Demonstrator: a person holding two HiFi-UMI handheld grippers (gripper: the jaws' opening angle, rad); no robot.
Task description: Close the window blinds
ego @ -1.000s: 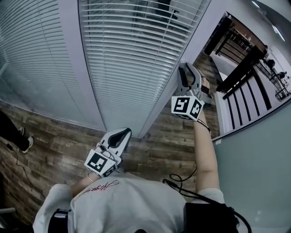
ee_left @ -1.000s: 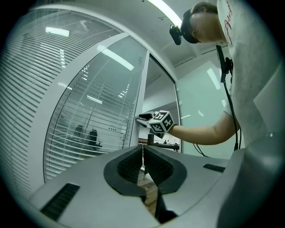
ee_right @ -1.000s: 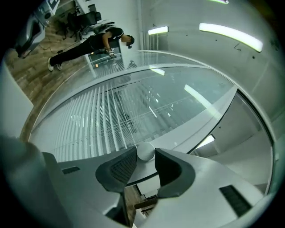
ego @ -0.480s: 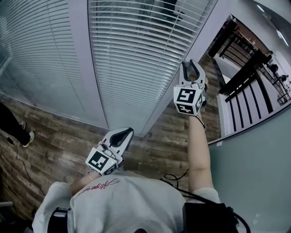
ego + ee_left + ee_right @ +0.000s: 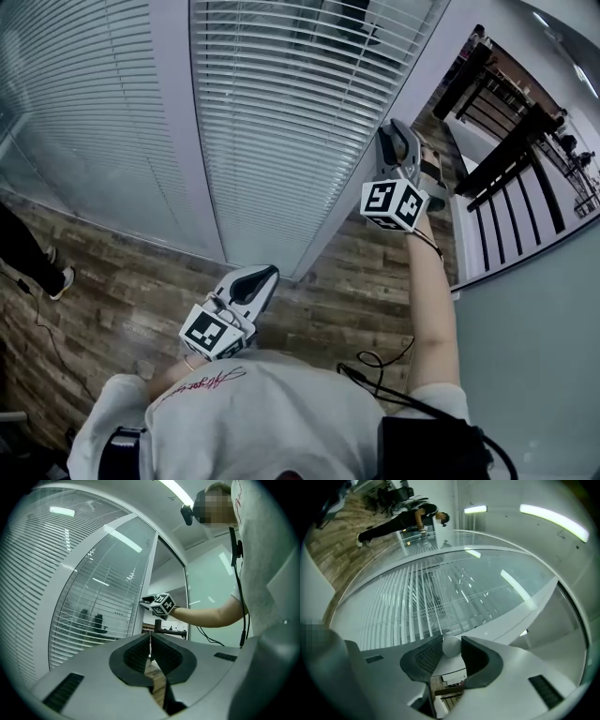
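White slatted blinds (image 5: 281,112) hang behind the glass, their slats partly open. My right gripper (image 5: 394,133) is held up at the blinds' right edge beside the white frame. In the right gripper view a small white round knob (image 5: 451,647) sits between the pads of my right gripper (image 5: 451,649), which touch it on both sides; the jaws have just been opening a little. My left gripper (image 5: 263,274) hangs low near my chest, shut and empty (image 5: 150,641). The right gripper (image 5: 144,600) also shows in the left gripper view.
A white upright post (image 5: 173,131) divides two glass panes. A dark railing (image 5: 506,141) stands at the right over the wood floor (image 5: 112,291). A person in dark clothes (image 5: 393,522) is beyond the glass. A black cable (image 5: 375,366) hangs by my right arm.
The right gripper has rolled slightly in place at the blinds' edge. The left gripper has kept still.
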